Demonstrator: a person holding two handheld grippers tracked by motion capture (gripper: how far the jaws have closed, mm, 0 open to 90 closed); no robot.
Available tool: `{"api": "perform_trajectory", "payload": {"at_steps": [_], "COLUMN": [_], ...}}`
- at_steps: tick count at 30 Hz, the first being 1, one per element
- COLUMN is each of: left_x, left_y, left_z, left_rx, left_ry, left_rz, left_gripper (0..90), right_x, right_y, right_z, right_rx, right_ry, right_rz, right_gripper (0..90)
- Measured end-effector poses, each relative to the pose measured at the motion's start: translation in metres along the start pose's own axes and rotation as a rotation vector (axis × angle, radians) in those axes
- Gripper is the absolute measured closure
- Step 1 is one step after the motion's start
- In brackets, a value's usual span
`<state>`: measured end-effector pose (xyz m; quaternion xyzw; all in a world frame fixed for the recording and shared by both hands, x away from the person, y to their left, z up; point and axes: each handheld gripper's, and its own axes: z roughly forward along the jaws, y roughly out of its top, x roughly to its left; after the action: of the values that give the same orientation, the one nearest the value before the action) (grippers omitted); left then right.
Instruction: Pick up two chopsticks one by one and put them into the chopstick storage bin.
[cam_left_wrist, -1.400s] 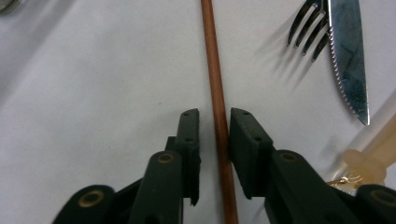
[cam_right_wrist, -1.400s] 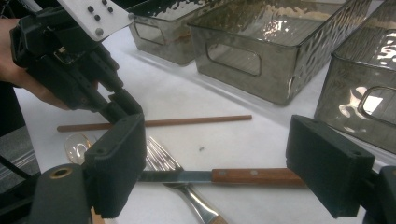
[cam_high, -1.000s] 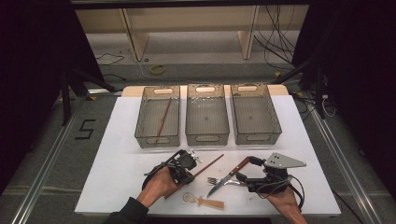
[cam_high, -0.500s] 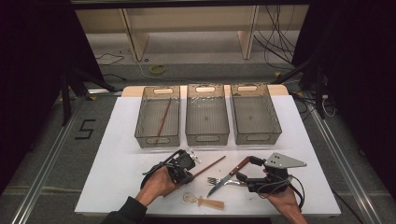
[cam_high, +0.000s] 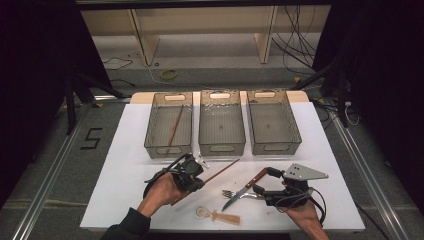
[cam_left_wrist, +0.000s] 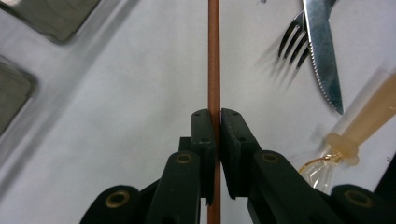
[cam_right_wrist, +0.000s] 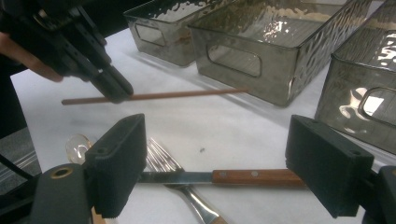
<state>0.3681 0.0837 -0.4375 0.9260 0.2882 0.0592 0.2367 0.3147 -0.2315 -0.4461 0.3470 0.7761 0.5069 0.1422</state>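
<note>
A: Chopstick (cam_left_wrist: 214, 56), brown, pinched across its shaft by the left gripper (cam_left_wrist: 217, 116). Jaws closed tight on it, wood running straight out ahead between the pads. From the high view the stick (cam_high: 220, 171) sits just in front of the middle bin (cam_high: 221, 148), far tip angled toward it, gripper (cam_high: 198, 176) holding near the low end.

B: Off the table?

A: I judge it lifted; in the right gripper view it (cam_right_wrist: 177, 95) hangs level above the white tabletop (cam_right_wrist: 233, 126), shadow beneath. The left bin (cam_high: 168, 148) already holds one like it, so I'd guess that is where this goes.

B: Right gripper?

A: Jaws spread wide, nothing between the pads. It (cam_right_wrist: 215, 163) hovers over the knife (cam_right_wrist: 224, 177), which lies across the fork (cam_right_wrist: 187, 191). Plastic spoon (cam_high: 218, 216) near the table's front edge.

B: Risks?

A: Grip is well off the stick's middle, on a thin round shaft. It could pivot in the pads and droop. The long free end could catch a bin rim on the swing left, which might knock it loose. Release too high and it may bounce out or land across the rim.
</note>
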Motion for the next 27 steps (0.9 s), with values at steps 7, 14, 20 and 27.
{"api": "perform_trajectory", "payload": {"at_steps": [7,14,20,27], "left_x": [0.013,0.032,0.049,0.073], "left_y": [0.001,0.004,0.01,0.017], "left_z": [-0.023,-0.043,-0.056,-0.068], "left_rx": [-0.076,-0.147,-0.176,-0.207], "left_ry": [0.008,0.03,0.056,0.1], "left_rz": [-0.033,-0.078,-0.101,-0.137], "left_gripper": [84.0,84.0,84.0,83.9], "right_x": [0.0,0.0,-0.001,-0.001], "right_y": [0.0,0.0,0.0,0.0], "right_z": [0.0,0.0,0.001,0.001], "right_rx": [0.0,-0.001,0.001,0.003], "right_ry": [0.001,0.003,0.004,0.004], "right_rz": [0.0,0.0,0.001,0.003], "right_gripper": [21.6,21.6,21.6,21.6]}}
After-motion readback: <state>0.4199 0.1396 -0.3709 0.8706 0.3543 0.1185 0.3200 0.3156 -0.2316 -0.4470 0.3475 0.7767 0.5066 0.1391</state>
